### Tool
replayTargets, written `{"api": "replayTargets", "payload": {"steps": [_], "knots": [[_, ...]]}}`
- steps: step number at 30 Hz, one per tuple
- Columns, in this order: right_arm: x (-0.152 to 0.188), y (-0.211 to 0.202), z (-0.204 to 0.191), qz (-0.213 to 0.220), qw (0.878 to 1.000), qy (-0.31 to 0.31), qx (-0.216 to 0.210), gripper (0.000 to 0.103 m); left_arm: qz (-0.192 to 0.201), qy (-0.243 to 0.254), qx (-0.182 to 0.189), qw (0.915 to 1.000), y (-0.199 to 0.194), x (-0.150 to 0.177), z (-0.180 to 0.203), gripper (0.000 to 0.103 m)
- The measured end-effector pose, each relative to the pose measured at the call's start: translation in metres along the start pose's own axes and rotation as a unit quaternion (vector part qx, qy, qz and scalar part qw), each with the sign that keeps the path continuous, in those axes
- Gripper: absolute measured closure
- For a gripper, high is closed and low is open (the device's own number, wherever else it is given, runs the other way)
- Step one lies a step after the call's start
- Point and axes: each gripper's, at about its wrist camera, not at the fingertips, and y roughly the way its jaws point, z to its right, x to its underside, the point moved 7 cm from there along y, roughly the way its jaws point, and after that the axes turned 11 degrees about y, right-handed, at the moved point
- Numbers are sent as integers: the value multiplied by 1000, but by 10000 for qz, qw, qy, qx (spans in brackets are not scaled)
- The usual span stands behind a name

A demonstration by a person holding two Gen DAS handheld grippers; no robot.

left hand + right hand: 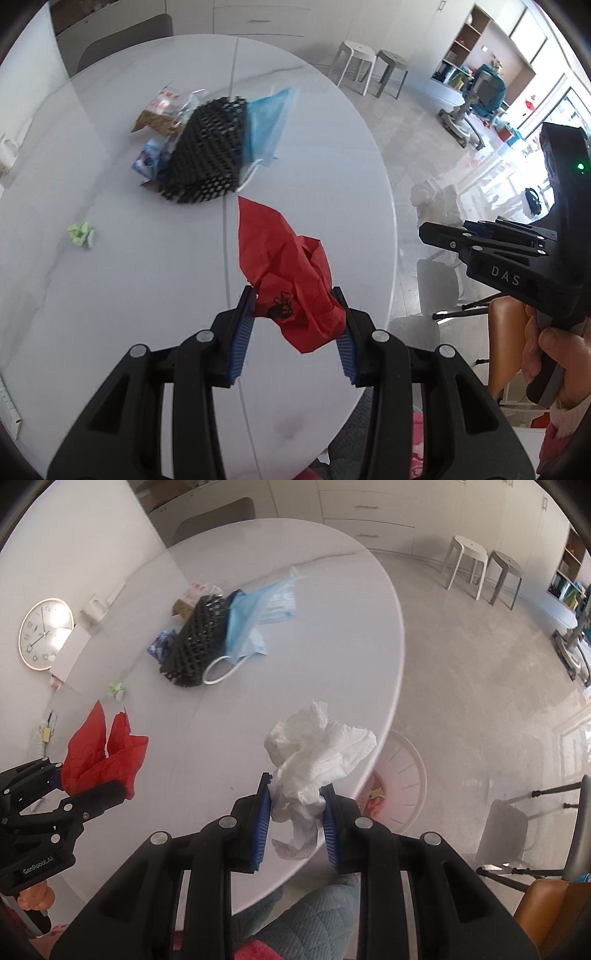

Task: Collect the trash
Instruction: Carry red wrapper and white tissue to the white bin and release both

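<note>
My left gripper (295, 317) is shut on a crumpled red paper (288, 266) and holds it above the white oval table (110, 302); the paper also shows in the right wrist view (99, 753). My right gripper (297, 808) is shut on a crumpled white tissue (317, 749), held over the table's right edge. A white trash bin (402, 775) with scraps inside stands on the floor just beyond that edge. On the table lie a black mesh piece (207, 147), a blue face mask (266, 118), snack wrappers (162, 110) and a small green paper wad (82, 232).
Two stools (480, 565) stand on the floor at the far right. A chair (214, 517) is at the table's far end. A wall clock (44, 633) hangs at left. An orange chair (546, 908) and tripod legs (535, 797) are near right.
</note>
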Motion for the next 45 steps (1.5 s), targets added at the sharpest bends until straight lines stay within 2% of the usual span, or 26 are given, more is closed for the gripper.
{"api": "replayTargets", "payload": {"steps": [5, 7, 10, 13, 16, 20, 26, 30, 35, 38, 40, 45], "knots": [[-7, 2, 72, -171, 9998, -114, -55, 76, 78, 145, -105, 9998, 25, -31, 75, 63], [-10, 7, 96, -255, 9990, -338, -125, 76, 209, 11, -95, 9997, 38, -46, 103, 63], [-16, 22, 129, -499, 9959, -707, -276, 76, 197, -388, -152, 9989, 63, -62, 134, 63], [-22, 36, 158, -631, 9910, -1139, -324, 76, 88, -613, -237, 9978, 89, -71, 160, 63], [-27, 54, 181, -850, 9880, -1189, -496, 75, -110, -727, -437, 9963, 107, -73, 178, 63], [-28, 94, 197, -1179, 9823, -1242, -761, 75, -373, -933, -449, 9939, 124, -71, 188, 63], [-18, 167, 178, -1707, 9678, -1406, -1205, 74, -610, -1030, -629, 9908, 138, -67, 191, 63], [-8, 187, 168, -1831, 9600, -1763, -1176, 47, -624, -1139, -683, 9892, 142, -66, 191, 63], [-15, 174, 171, -1682, 9629, -1731, -1209, 31, -598, -1136, -683, 9894, 142, -66, 193, 63], [-26, 159, 182, -1550, 9688, -1538, -1173, 29, -617, -1082, -693, 9898, 143, -66, 191, 63], [-37, 149, 192, -1407, 9746, -1375, -1069, 24, -645, -963, -779, 9902, 147, -69, 193, 62], [-59, 114, 222, -998, 9854, -1010, -936, 21, -835, -339, -1272, 9878, 172, -69, 204, 62]]}}
